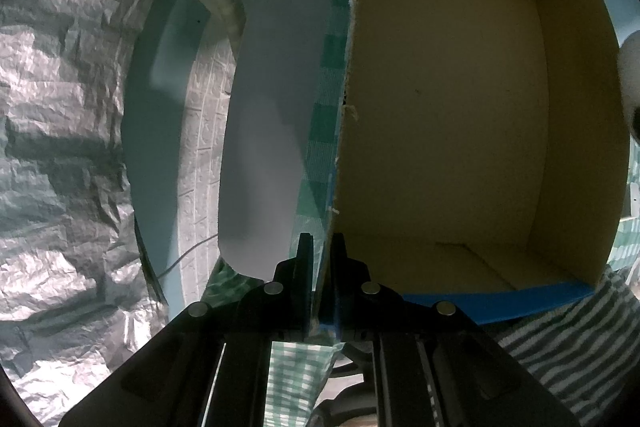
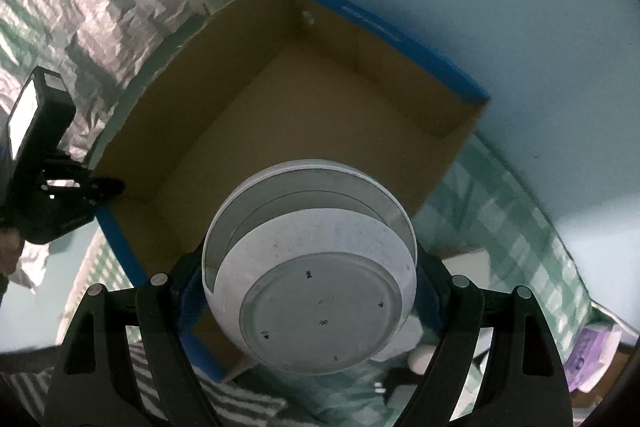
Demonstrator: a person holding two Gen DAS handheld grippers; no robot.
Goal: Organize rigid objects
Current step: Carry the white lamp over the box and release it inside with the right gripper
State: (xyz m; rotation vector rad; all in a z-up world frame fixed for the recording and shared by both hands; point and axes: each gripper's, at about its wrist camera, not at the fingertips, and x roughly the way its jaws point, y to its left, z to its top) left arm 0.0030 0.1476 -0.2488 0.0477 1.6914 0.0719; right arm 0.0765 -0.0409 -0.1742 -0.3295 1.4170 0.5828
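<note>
- Grip, right side: your right gripper is grasping a white round bowl-shaped object, jaws spread wide against its flanks, its flat base turned toward the camera.
- Position: that object hangs above the near end of the cardboard box, over its blue-edged rim.
- Grip, left side: your left gripper is clenched on the box's side wall, one finger either side of the card; in the right wrist view it sits at the box's left corner.
- Box interior: its floor shows bare in both views. Judgement: nothing is stowed yet, so the task stands at an early stage.
- Remaining: you have still to lower and release the white object inside.
- Beyond: a checked cloth lies under the box; small items at the far right are too blurred to identify and may await sorting.
</note>
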